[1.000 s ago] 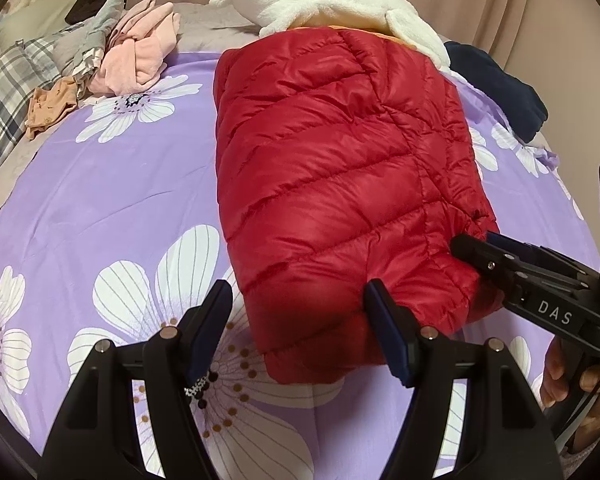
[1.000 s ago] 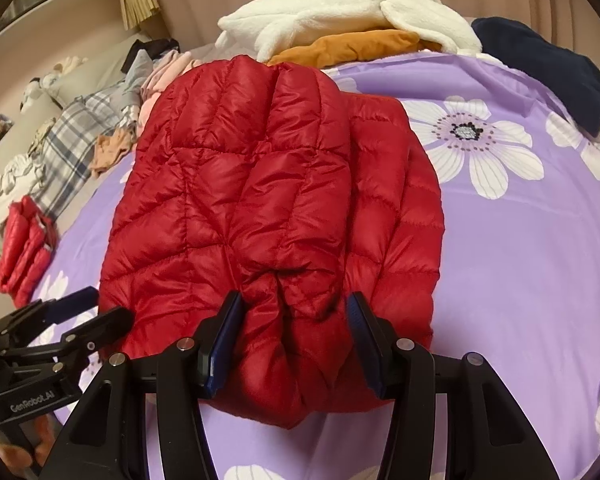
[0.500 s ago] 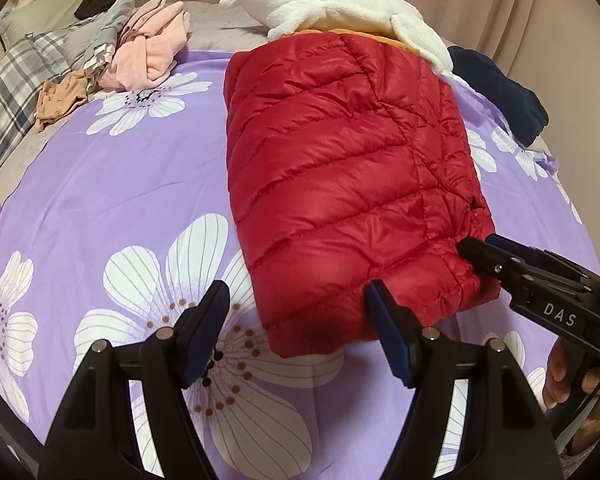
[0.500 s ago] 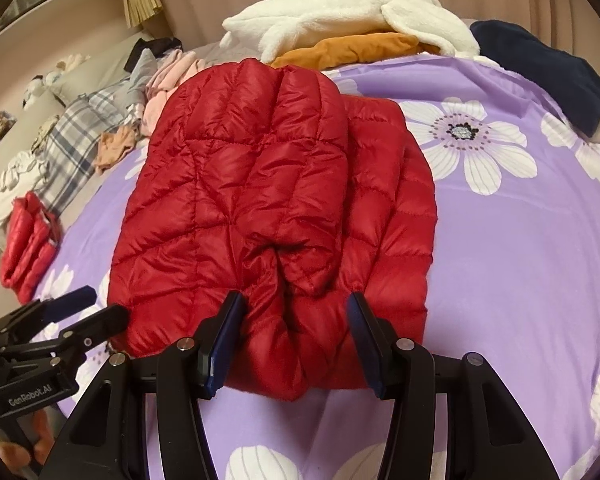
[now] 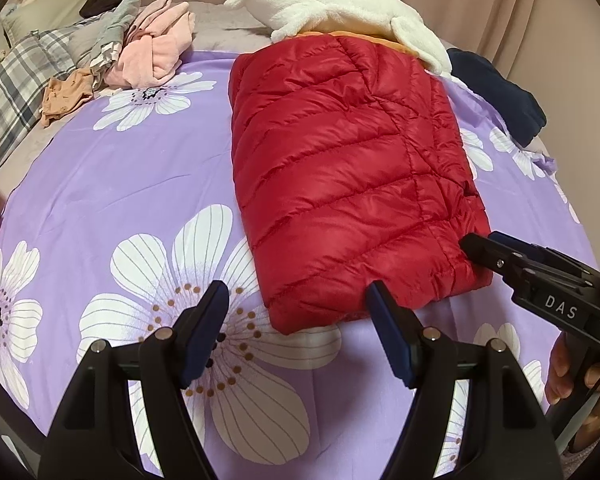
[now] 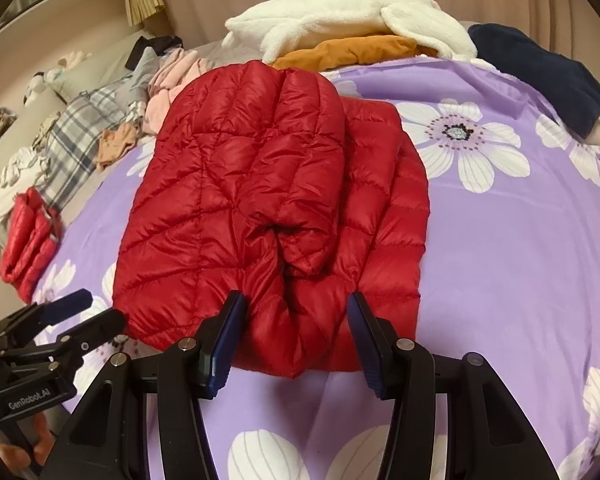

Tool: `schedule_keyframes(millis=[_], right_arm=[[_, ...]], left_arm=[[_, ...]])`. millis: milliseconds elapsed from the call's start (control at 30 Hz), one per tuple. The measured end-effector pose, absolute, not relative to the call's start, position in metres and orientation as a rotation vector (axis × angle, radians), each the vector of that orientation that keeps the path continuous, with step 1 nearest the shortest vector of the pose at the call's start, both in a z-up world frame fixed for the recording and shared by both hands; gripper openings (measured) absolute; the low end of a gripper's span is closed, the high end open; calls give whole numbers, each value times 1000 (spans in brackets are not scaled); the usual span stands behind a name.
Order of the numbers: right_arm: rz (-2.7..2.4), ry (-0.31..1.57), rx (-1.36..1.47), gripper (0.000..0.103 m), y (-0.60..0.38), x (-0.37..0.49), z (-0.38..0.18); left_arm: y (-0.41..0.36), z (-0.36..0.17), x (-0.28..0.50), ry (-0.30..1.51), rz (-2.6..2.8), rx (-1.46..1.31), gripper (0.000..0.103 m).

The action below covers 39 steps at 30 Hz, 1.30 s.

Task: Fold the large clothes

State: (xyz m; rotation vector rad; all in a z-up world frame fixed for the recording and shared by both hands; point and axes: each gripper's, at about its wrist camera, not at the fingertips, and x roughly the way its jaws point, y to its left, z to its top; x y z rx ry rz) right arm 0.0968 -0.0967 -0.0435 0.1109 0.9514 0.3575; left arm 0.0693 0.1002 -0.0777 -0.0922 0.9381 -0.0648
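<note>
We are looking at a folded red quilted down jacket (image 5: 340, 184) lying flat on the purple bedsheet printed with white flowers (image 5: 112, 184), and we are placing everything else relative to that jacket. Our left gripper (image 5: 296, 312) is hovering just off its near hem, jaws standing wide with only the hem's corner and bare sheet between them, the pads pressing on nothing. Our right gripper (image 6: 296, 320) is sitting at the jacket's near right corner, its blue pads pressing in on a puffed roll of the red fabric. Left of the jacket a broad stretch of bare sheet is lying open, running out to the crumpled pink garment (image 5: 156, 48) and the grey plaid cloth (image 5: 16, 76) piled well apart at the far left. Right of the jacket, another clear band of sheet is reaching to the dark navy fleece garment (image 6: 540, 76) near the bed's edge. Beyond the jacket's far edge, a fluffy white blanket (image 6: 348, 16) is resting on an orange folded garment (image 6: 352, 52), touching the jacket's top end.
</note>
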Motion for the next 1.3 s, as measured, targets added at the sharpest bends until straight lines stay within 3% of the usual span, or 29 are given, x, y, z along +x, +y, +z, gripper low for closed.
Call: schedule_keyframes(millis=[833, 933, 1033, 1133, 1300], right_arm=[[344, 929, 84, 52, -113, 59, -28], [337, 926, 90, 61, -116, 56, -26], [338, 916, 96, 61, -119, 51, -23], [336, 912, 93, 62, -119, 47, -21], [333, 908, 91, 64, -120, 43, -19]], left_arm=[[102, -69, 33, 938, -30, -103, 86], [102, -67, 29, 934, -26, -118, 87], [103, -65, 25, 931, -26, -126, 89], [102, -63, 21, 919, -26, -129, 97], [101, -58, 18, 907, -28, -126, 98]])
